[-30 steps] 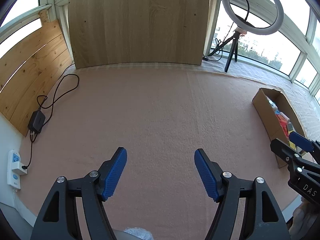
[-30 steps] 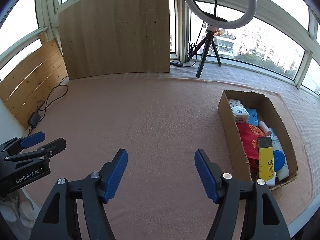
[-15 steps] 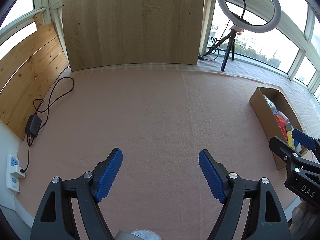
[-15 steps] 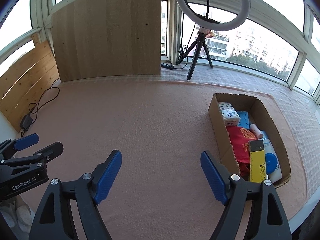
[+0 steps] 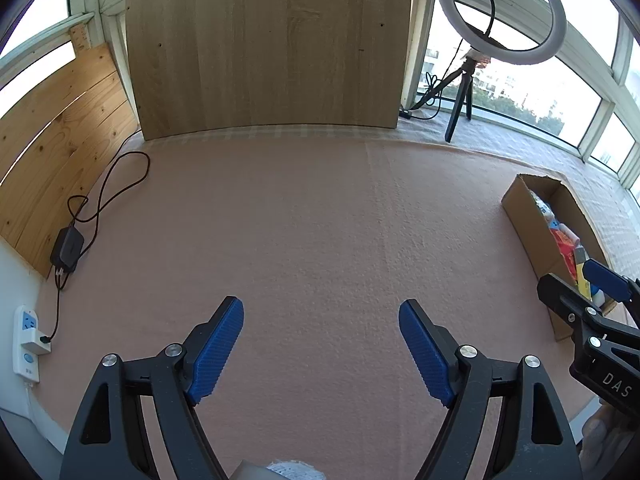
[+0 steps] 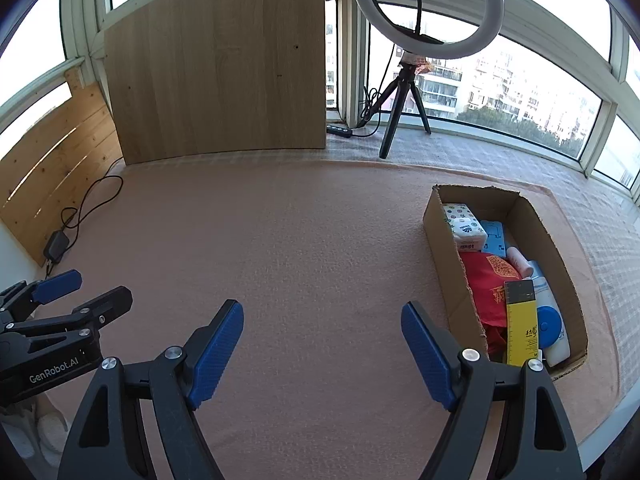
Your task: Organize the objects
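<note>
An open cardboard box (image 6: 440, 248) lies on the pink cloth at the right, also seen as the cardboard box (image 5: 524, 220) in the left wrist view. Inside it are a tissue pack (image 6: 464, 226), a blue item (image 6: 494, 236), a red pouch (image 6: 490, 288), a yellow ruler box (image 6: 520, 324) and a white bottle with a blue cap (image 6: 550, 320). My right gripper (image 6: 322, 344) hangs open over bare cloth left of the box, holding nothing. My left gripper (image 5: 320, 346) is open and empty over the cloth's middle.
A wooden board (image 5: 268, 48) leans at the back. A ring light on a tripod (image 6: 412, 60) stands at the back right. A power adapter with cable (image 5: 68, 246) and a wall socket strip (image 5: 26, 338) lie at the left. Table edge runs near the right front.
Both grippers have opened a little wider and pulled back and up slightly, so the box and far board sit a bit farther away. Nothing was picked up or released.
</note>
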The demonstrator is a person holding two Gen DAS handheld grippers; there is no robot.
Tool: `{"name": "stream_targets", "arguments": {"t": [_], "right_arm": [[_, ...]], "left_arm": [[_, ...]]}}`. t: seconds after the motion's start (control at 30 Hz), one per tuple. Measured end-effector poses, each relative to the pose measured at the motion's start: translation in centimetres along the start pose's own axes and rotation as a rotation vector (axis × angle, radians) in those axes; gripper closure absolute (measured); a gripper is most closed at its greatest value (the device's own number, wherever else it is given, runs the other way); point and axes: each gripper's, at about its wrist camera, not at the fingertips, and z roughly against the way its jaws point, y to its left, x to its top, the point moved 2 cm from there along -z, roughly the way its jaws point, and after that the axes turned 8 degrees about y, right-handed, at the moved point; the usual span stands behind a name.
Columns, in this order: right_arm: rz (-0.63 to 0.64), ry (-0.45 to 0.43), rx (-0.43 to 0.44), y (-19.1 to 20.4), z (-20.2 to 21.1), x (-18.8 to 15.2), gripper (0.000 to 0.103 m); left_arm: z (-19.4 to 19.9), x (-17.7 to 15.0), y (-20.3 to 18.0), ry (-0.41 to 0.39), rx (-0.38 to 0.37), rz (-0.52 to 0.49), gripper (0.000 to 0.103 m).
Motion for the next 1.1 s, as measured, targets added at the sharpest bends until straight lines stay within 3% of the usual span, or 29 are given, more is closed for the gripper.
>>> {"name": "stream_targets", "arguments": {"t": [1.1], "right_arm": [[-0.016, 0.017, 0.013, -0.52, -0.59, -0.15, 0.025]], "left_arm": [[-0.49, 0.07, -0.39, 0.011, -0.007, -0.01, 0.02]]}}
